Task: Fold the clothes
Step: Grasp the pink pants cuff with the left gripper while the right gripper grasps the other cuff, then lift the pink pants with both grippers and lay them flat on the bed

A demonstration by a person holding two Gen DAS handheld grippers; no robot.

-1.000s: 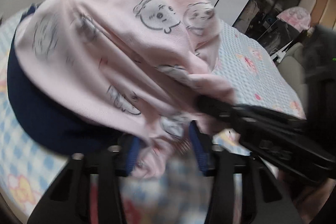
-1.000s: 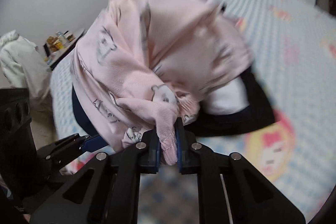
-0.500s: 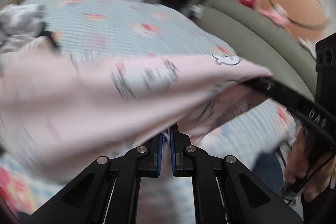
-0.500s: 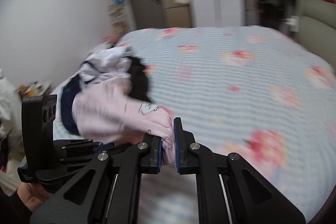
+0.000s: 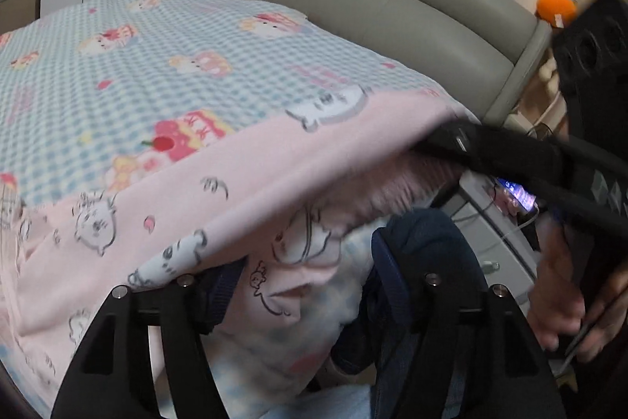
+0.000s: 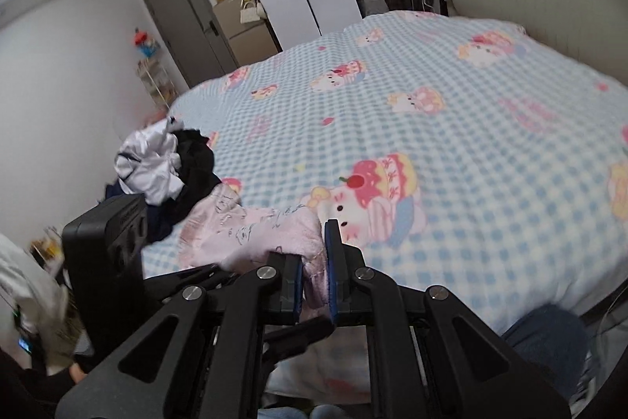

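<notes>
Your right gripper [image 6: 314, 273] is clamped on a fold of the pale pink fleece garment printed with cartoon animals [image 5: 243, 183], stretched over the blue checked bedspread [image 6: 451, 152] (near edge). Your left gripper [image 5: 302, 285] is opening, pink cloth draped loose between its jaws.

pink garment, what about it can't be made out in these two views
- Pink garment: its kind and full shape. In the left wrist view it runs off the left edge; in the right wrist view it is bunched behind the right gripper.
- Left gripper, jaws opening: cloth drapes over its left finger, so contact there is hidden.
- Clothes pile, right wrist view: items too small and tangled to tell apart.
</notes>
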